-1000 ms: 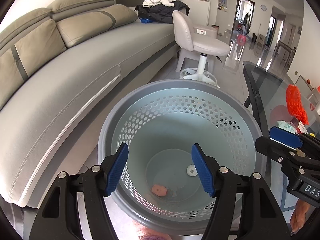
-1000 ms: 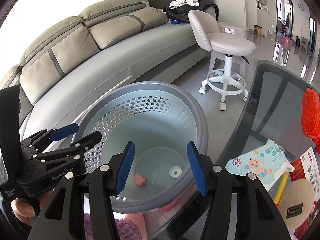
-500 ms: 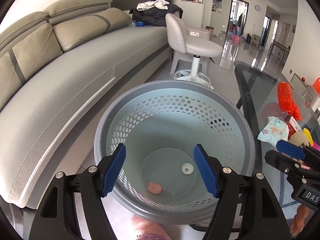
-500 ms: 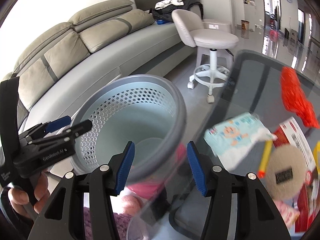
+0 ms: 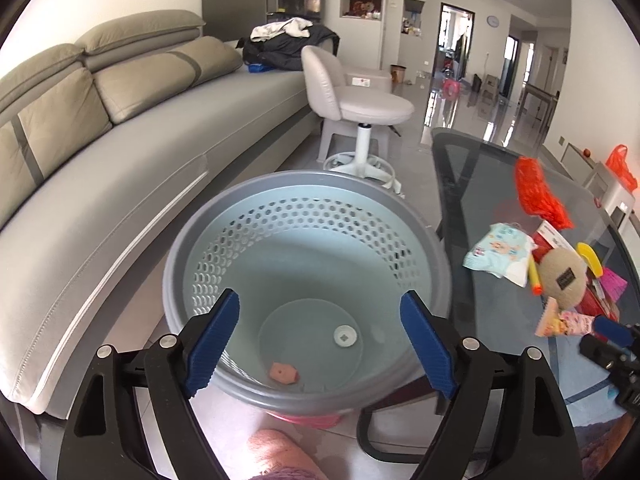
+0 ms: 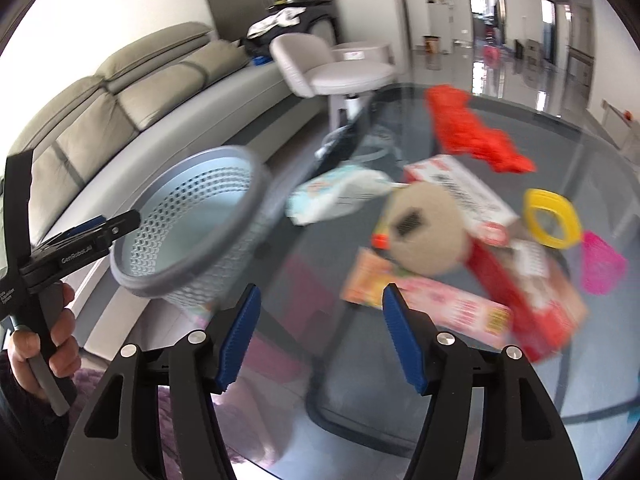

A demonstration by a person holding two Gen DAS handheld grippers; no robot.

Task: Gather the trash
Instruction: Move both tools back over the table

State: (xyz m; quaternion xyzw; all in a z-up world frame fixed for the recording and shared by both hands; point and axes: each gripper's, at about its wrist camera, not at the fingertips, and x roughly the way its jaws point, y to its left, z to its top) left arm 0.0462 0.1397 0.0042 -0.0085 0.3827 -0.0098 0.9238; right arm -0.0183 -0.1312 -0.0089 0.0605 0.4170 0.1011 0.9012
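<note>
Trash, a heap of bright wrappers (image 6: 460, 308) and boxes, lies on the dark glass table (image 6: 400, 392) just ahead of the right gripper (image 6: 316, 332), jaws wide and empty. Left gripper (image 5: 320, 340), equally wide, hovers over the grey perforated plastic bin (image 5: 224, 240), farther off.

Bright daylight fills both views, strongest from the far doorways, where it glares off the glossy tiled floor (image 5: 460, 108). The left wrist view is sharp. The right wrist view is smeared by motion blur across the dark glass tabletop (image 6: 400, 400) and its litter. Fisheye bending curves the edges, with black corners.
</note>
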